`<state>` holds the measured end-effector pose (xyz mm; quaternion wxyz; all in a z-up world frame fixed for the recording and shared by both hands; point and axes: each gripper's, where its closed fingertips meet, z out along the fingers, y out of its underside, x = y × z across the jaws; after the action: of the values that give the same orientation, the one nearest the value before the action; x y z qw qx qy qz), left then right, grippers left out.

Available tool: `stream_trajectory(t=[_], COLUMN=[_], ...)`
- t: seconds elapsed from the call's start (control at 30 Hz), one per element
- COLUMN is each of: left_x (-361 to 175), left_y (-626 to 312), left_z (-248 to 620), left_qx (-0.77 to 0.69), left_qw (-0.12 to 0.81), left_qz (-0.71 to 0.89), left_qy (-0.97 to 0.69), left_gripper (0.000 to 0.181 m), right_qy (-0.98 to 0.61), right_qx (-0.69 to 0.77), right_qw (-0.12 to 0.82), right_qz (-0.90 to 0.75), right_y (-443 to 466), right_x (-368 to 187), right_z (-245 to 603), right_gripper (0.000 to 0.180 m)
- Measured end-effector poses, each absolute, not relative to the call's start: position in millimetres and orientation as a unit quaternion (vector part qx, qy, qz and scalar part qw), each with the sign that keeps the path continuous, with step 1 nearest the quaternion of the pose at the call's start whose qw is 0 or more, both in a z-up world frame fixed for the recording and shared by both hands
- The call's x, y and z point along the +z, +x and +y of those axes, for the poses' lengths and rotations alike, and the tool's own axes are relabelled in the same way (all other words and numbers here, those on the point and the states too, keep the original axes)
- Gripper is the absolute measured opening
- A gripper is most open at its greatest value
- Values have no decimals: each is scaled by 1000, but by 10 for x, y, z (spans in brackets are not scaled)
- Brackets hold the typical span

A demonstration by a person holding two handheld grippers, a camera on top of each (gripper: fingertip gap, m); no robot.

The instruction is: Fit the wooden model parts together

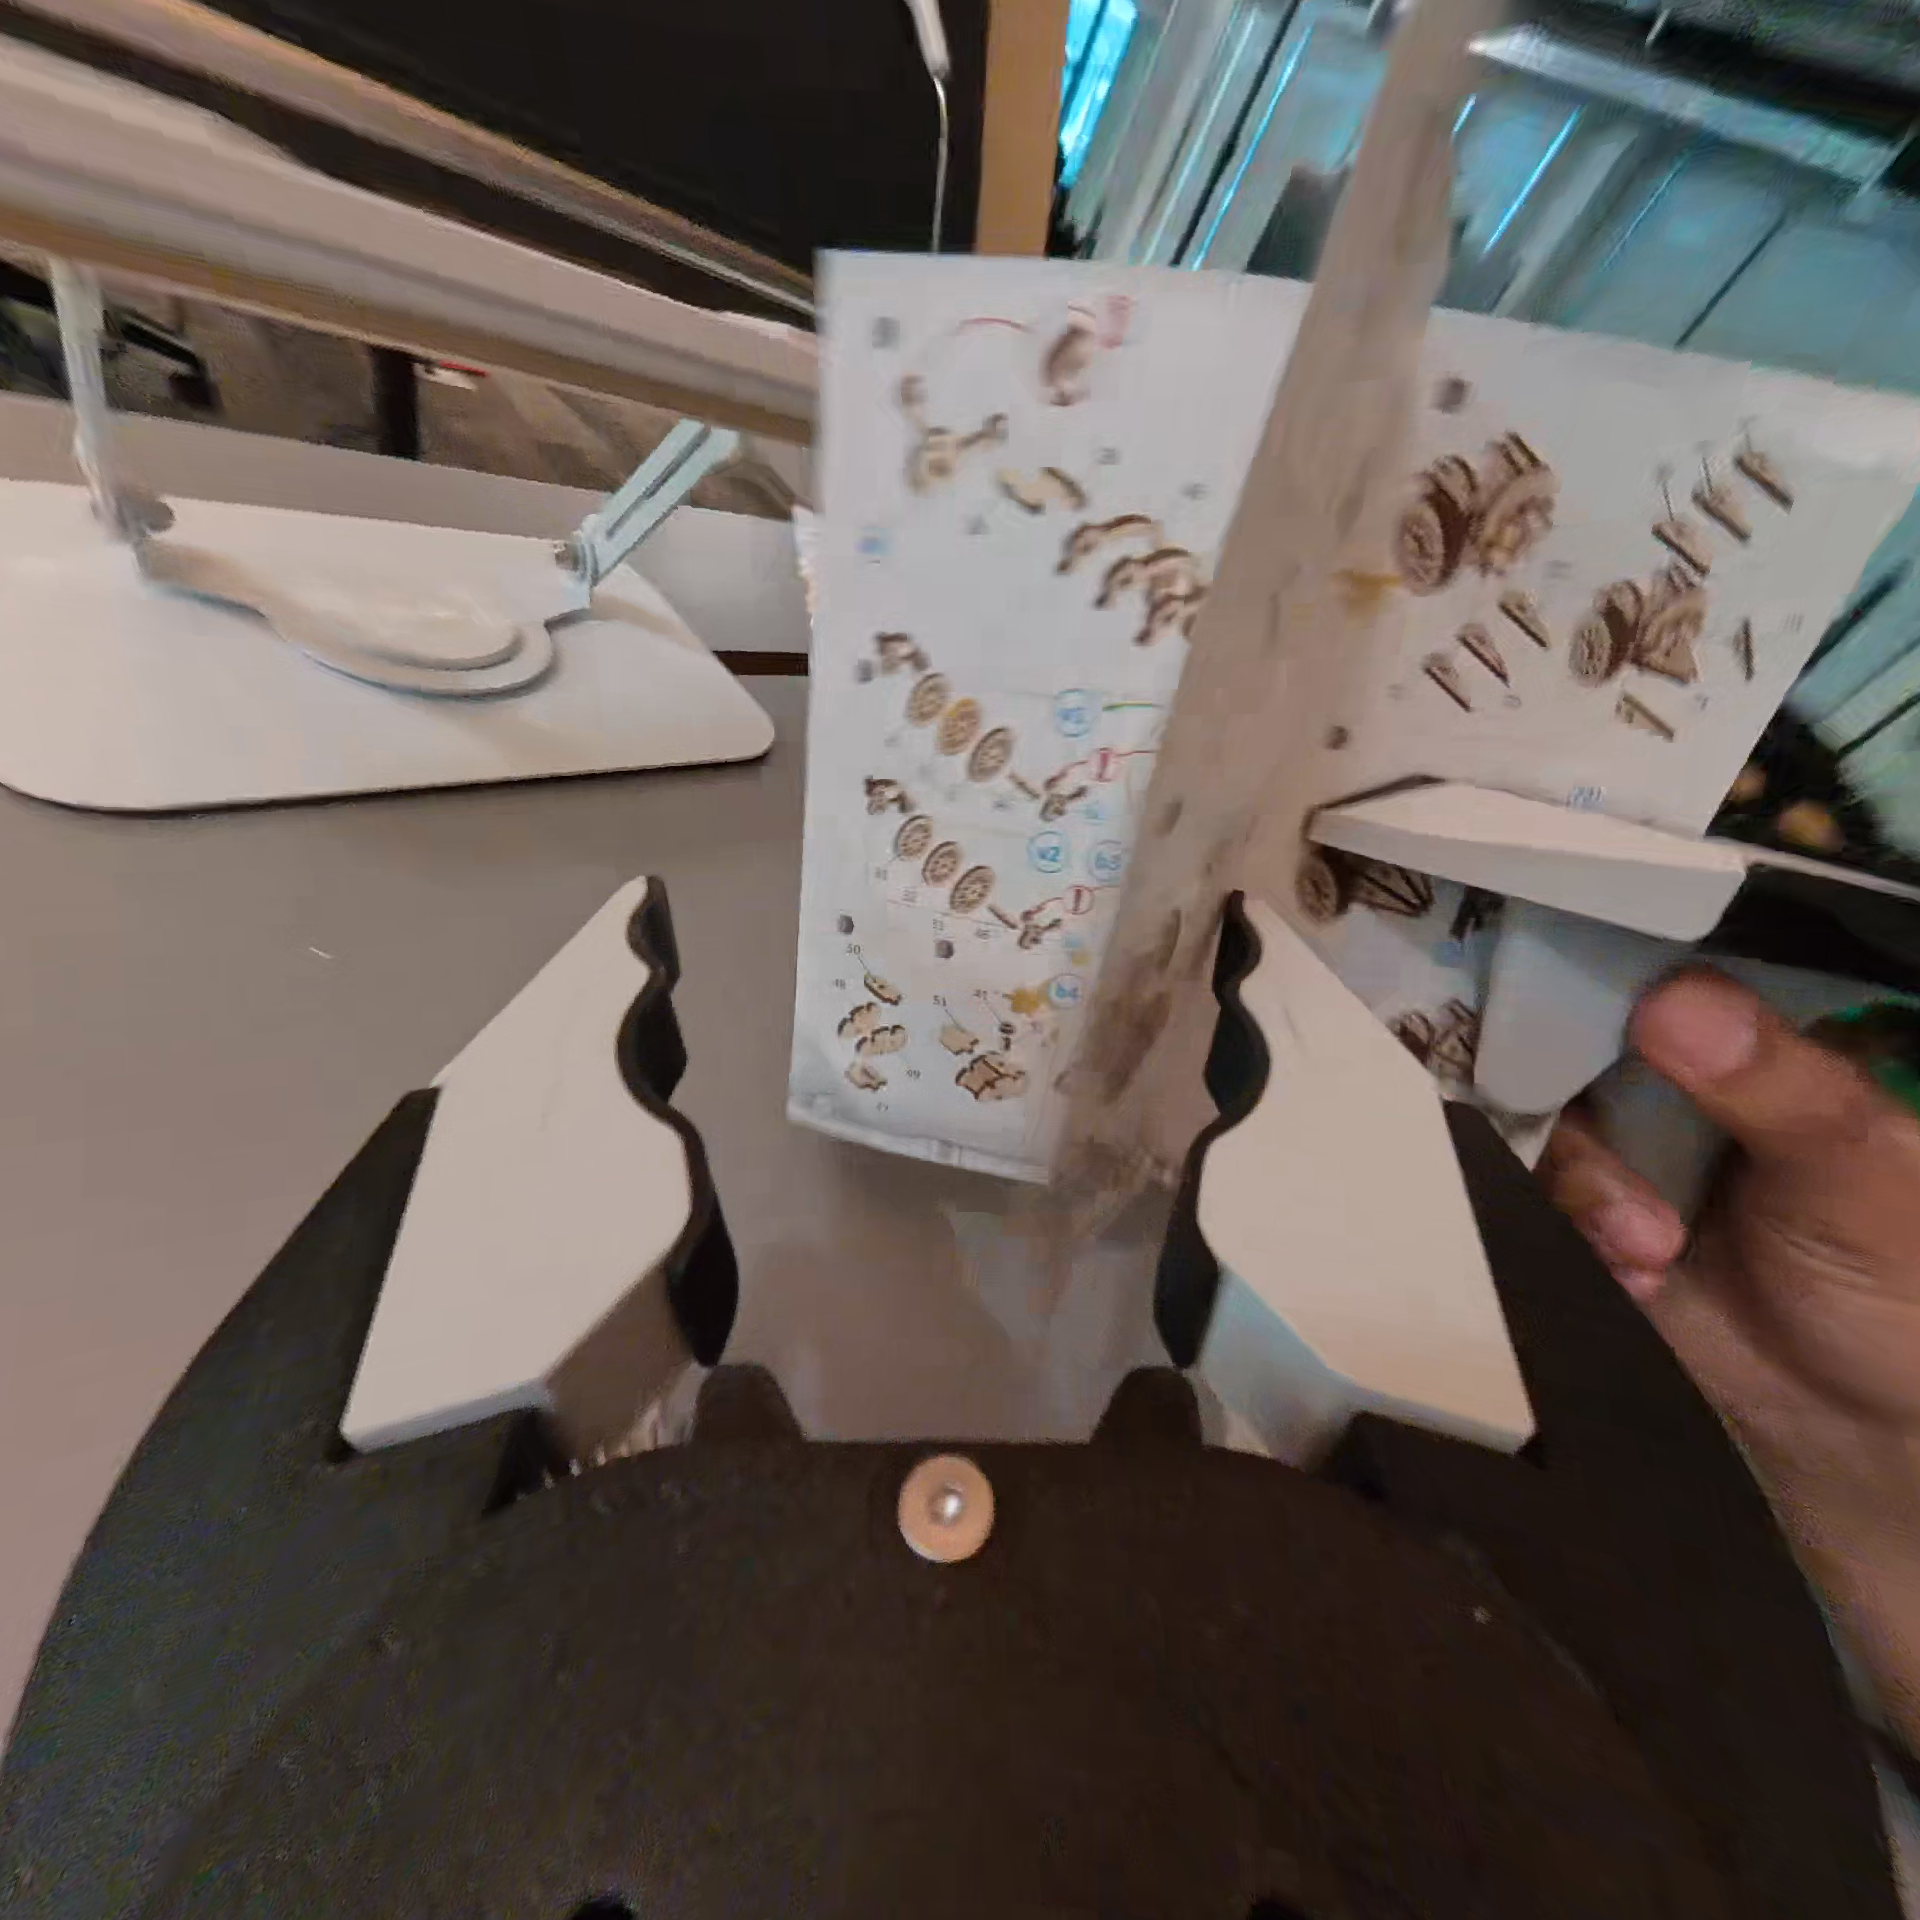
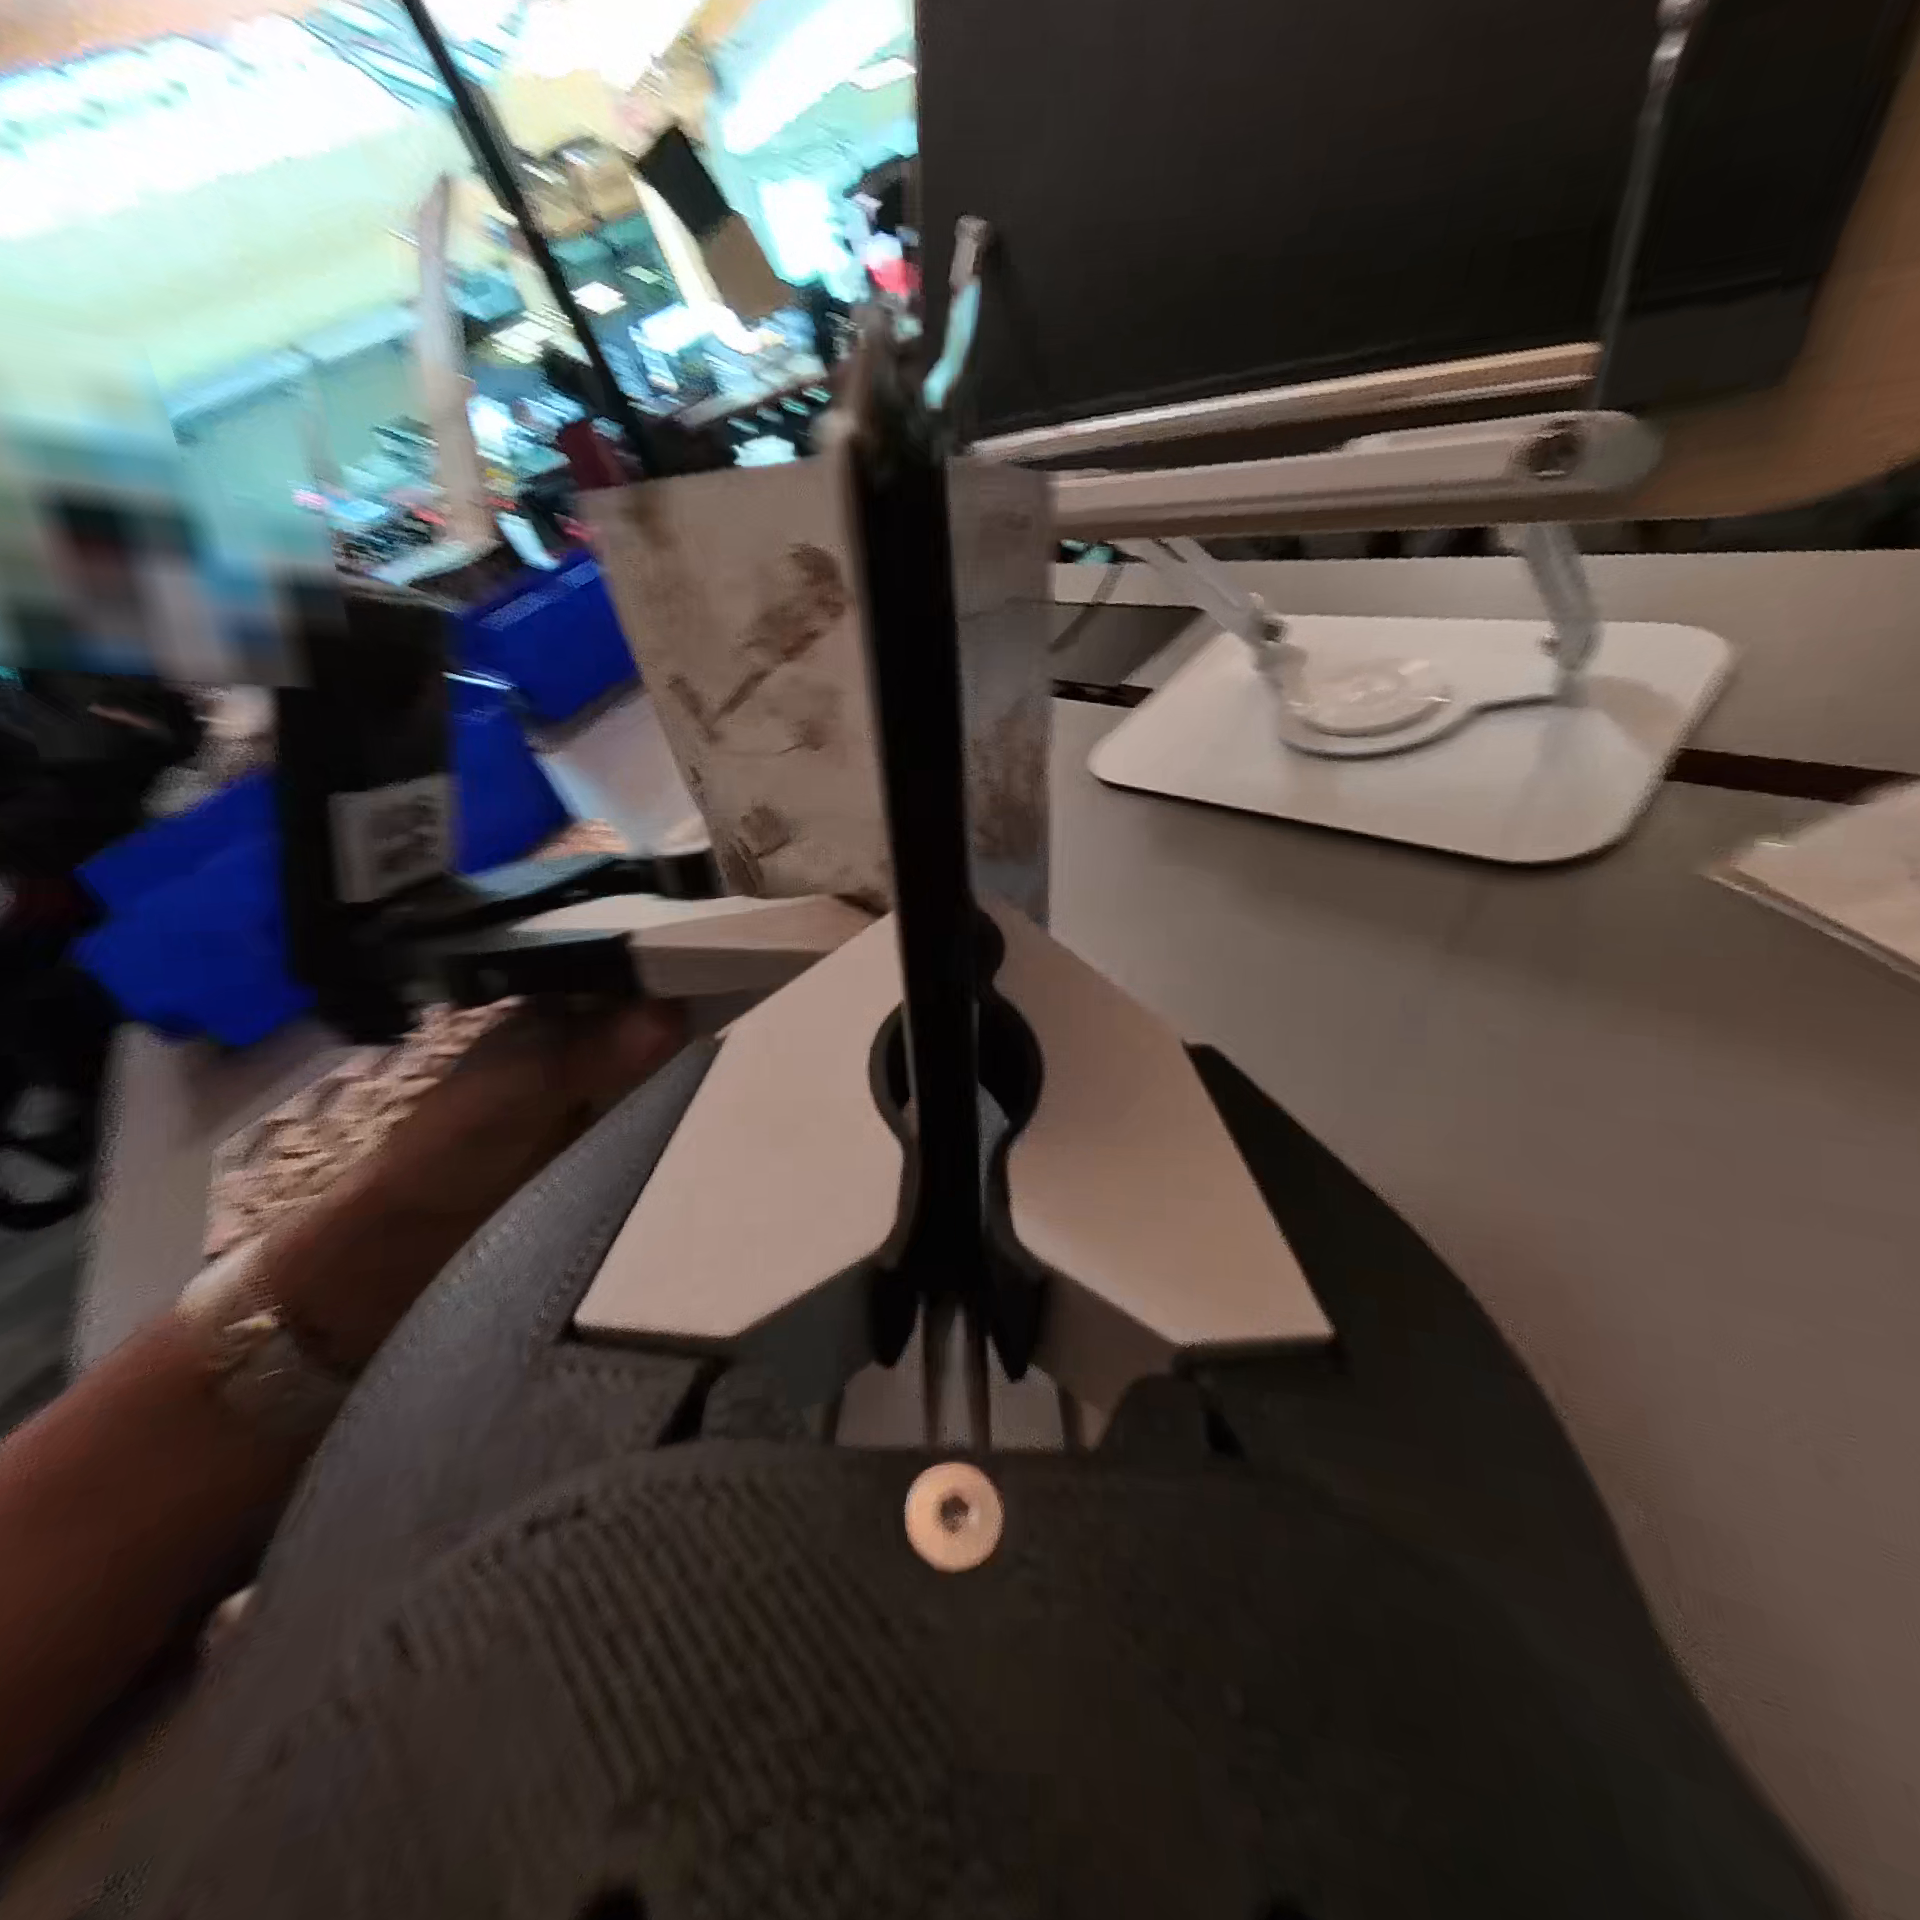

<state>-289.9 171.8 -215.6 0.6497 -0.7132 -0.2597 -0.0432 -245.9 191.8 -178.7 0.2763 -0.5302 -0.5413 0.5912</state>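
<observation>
A folded paper instruction sheet (image 1: 977, 644) with pictures of wooden model parts is held upright above the grey table (image 1: 208, 1039). My right gripper (image 2: 940, 935) is shut on the sheet, which I see edge-on between its white fingers (image 2: 800, 1122); one leaf (image 2: 748, 675) spreads to the left behind them. In the left wrist view the right gripper's fingers (image 1: 1507, 852) clamp the sheet from the right, with a hand (image 1: 1787, 1195) behind. My left gripper (image 1: 940, 904) is open and empty, just in front of the sheet's lower edge. No loose wooden parts show.
A white stand with a flat base (image 1: 364, 665) and slanted arm sits at the back of the table, also in the right wrist view (image 2: 1455, 748). A dark screen (image 2: 1247, 156) hangs above it. A pale sheet (image 2: 1849, 883) lies at the right edge. Blue bins (image 2: 208, 914) stand beyond the table.
</observation>
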Motion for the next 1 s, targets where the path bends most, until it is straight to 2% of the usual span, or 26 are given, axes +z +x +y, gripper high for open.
stream_trajectory(t=[0.07,0.23,0.33,0.43,0.53,0.57,0.63,0.67,0.73,0.83,0.9,0.93,1.0], left_x=[-2075,-1580,-1464,-1387,-1541,-1589,-1607,-1585,-1529,-1555,-1653,-1702,-1767], left_y=[-2875,-2614,-2403,-2227,-2122,-2117,-2116,-2121,-2162,-2238,-2262,-2289,-2378], left_z=[1689,1507,1448,1458,1591,1622,1617,1594,1540,1524,1572,1603,1637], left_qx=[-120,-321,-377,-420,-385,-367,-348,-349,-357,-331,-290,-266,-220], left_qw=[673,743,738,731,708,704,710,713,721,723,712,708,708], left_qz=[-265,-190,-134,-104,-92,-90,-81,-79,-82,-93,-95,-100,-116], left_qy=[-680,-556,-543,-528,-585,-601,-607,-602,-588,-599,-632,-647,-661], left_gripper=[101,98,105,105,103,94,64,58,59,73,71,63,30], right_qy=[-500,-384,-316,-347,-373,-368,-372,-381,-407,-429,-450,-461,-480], right_qx=[652,787,836,814,784,783,779,774,766,768,759,747,723], right_qw=[218,0,-61,-37,-10,-14,-7,5,38,67,89,102,125], right_qz=[-527,-484,-444,-464,-497,-501,-505,-505,-497,-471,-462,-469,-480], right_y=[-2401,-2058,-1844,-1913,-2002,-1996,-2023,-2052,-2120,-2160,-2197,-2217,-2253], right_x=[-1672,-1327,-1110,-1233,-1396,-1403,-1428,-1450,-1490,-1486,-1514,-1548,-1615], right_z=[1803,1637,1731,1781,1734,1700,1682,1706,1820,2006,2100,2121,2159], right_gripper=[0,0,0,0,0,0,0,0,0,0,0,0,0])
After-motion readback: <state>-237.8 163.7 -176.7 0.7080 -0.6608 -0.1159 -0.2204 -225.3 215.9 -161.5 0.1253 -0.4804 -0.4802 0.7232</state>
